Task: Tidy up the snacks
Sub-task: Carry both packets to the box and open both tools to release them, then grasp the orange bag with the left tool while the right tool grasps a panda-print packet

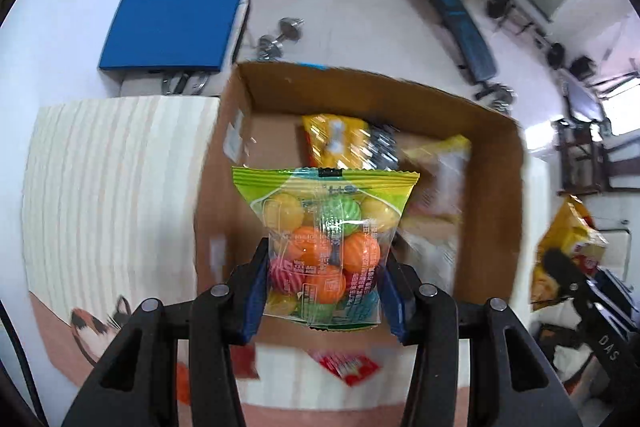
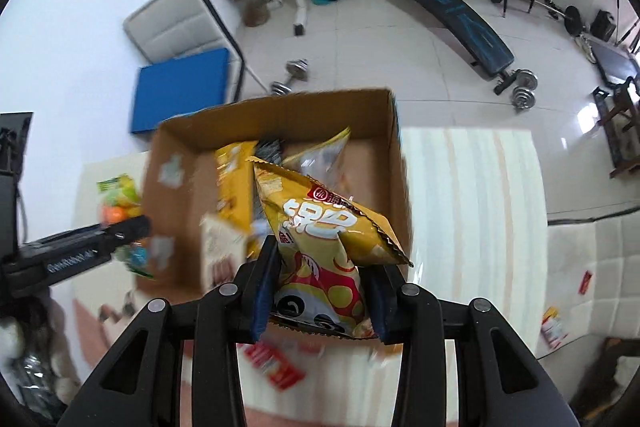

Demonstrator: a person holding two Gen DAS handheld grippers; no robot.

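Observation:
My left gripper (image 1: pixel 324 263) is shut on a clear bag of coloured candy balls (image 1: pixel 326 243) with a green top strip, held over the near edge of an open cardboard box (image 1: pixel 496 187). Yellow snack packets (image 1: pixel 340 141) lie inside the box. My right gripper (image 2: pixel 320 267) is shut on a yellow chip bag (image 2: pixel 324 235) with a red and white print, hanging over the same cardboard box (image 2: pixel 396 163). In the right wrist view the left gripper (image 2: pixel 132 231) with its candy bag (image 2: pixel 118 203) shows at the left of the box.
The box stands on a pale striped table (image 1: pixel 112 179). Red snack packets (image 1: pixel 352 367) (image 2: pixel 276 363) lie on the table below the grippers. Beyond are a blue mat (image 1: pixel 172 31), dumbbells (image 2: pixel 292 77), a weight bench (image 2: pixel 456 19) and white tiled floor.

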